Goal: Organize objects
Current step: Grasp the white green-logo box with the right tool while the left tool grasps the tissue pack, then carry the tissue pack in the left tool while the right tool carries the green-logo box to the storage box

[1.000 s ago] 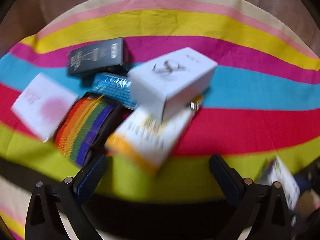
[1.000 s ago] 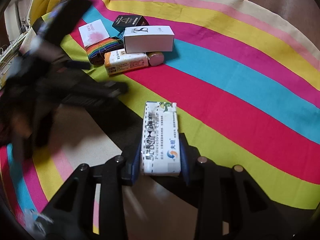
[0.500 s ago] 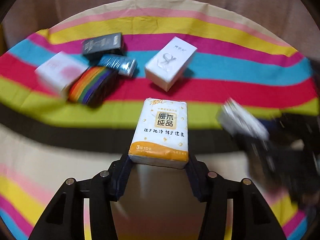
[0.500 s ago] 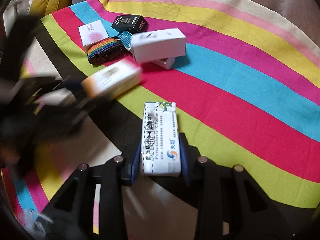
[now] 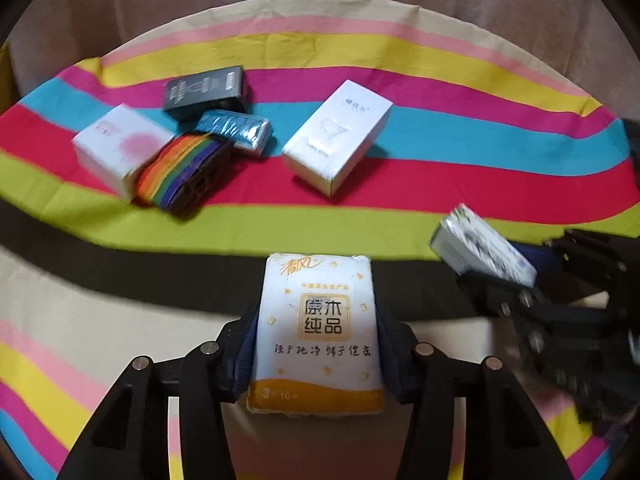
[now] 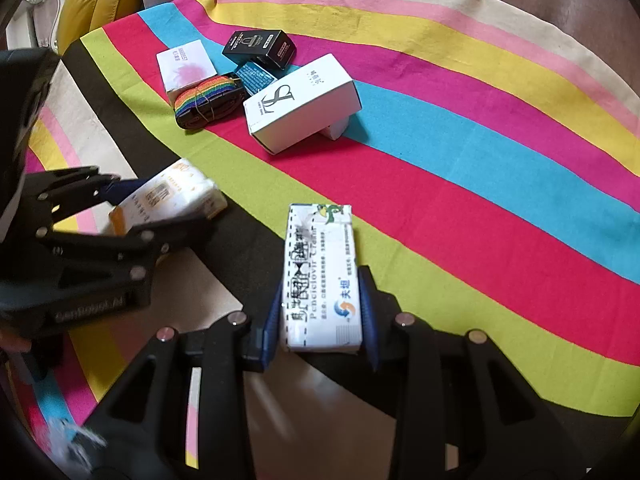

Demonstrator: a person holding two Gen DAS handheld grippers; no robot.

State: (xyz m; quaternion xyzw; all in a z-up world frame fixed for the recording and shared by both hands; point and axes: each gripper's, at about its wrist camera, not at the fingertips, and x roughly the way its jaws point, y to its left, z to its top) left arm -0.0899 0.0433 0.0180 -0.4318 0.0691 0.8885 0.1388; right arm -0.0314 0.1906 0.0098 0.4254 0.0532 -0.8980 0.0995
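My left gripper (image 5: pixel 316 346) is shut on a white and orange tissue pack (image 5: pixel 318 320), held above the black stripe of the striped cloth (image 5: pixel 440 148). My right gripper (image 6: pixel 322 304) is shut on a white medicine box (image 6: pixel 320 276) with blue and green print. From the right wrist view, the left gripper (image 6: pixel 120 216) and its tissue pack (image 6: pixel 168 196) show at the left. The left wrist view has the right gripper (image 5: pixel 560 320) and its medicine box (image 5: pixel 480 248) at the right.
Further back on the cloth lie a white carton (image 5: pixel 338 136), a black box (image 5: pixel 206 90), a blue foil packet (image 5: pixel 236 130), a rainbow strap (image 5: pixel 180 168) and a white box with a pink spot (image 5: pixel 120 146). A yellow cushion (image 6: pixel 92 0) sits beyond the cloth's left edge.
The left gripper has shut on the tissue pack and pulled it back out of the pile toward the near side. The white carton shifted. The right gripper and its box have not moved.
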